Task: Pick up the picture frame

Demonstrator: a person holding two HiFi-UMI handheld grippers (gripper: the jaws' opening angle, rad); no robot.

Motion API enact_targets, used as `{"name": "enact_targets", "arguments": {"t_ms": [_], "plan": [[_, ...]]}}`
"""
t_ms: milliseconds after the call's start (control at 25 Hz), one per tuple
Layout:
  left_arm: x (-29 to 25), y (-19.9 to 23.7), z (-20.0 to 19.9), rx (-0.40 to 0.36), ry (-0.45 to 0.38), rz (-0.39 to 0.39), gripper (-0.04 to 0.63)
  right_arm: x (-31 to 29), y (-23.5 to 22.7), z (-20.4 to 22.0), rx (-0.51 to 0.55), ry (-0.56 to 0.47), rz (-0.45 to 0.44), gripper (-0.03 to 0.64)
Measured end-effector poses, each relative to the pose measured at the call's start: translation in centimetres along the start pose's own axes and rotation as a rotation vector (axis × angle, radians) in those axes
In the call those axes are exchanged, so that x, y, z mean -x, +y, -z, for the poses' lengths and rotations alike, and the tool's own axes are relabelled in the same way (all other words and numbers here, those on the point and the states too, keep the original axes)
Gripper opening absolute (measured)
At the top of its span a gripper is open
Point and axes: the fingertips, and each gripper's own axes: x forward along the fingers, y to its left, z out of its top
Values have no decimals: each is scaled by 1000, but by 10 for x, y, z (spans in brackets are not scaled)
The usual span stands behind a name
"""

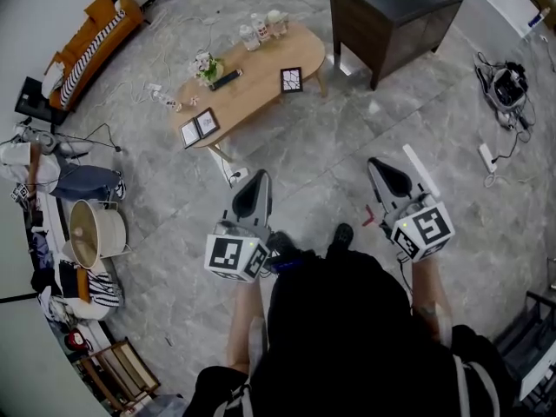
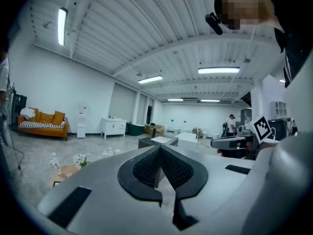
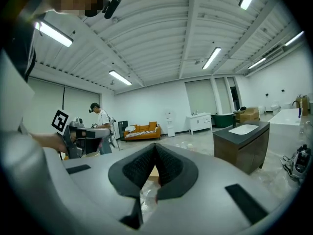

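My left claw [image 1: 258,179] and right claw [image 1: 377,163] are both pressed together, empty; the picture frame [image 1: 292,80] sits on the table [image 1: 261,72], upper middle of the head view, well apart from both and slightly nearer my left claw, I judge.

left gripper [image 1: 259,177] jaws together, right gripper [image 1: 376,164] jaws together, both empty
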Motion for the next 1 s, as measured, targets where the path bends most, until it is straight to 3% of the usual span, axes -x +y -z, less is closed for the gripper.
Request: {"name": "enact_targets", "arguments": {"t_ms": [520,760,1000], "plan": [[-43,-19,24,1,38,74,12,27,-62,44,-175,20,184,12],[-109,-8,32,20,49,135,12,11,-100,42,-178,29,252,12],[-199,18,11,16,25,183,12,-31,-158,16,-162,33,290,14]]}}
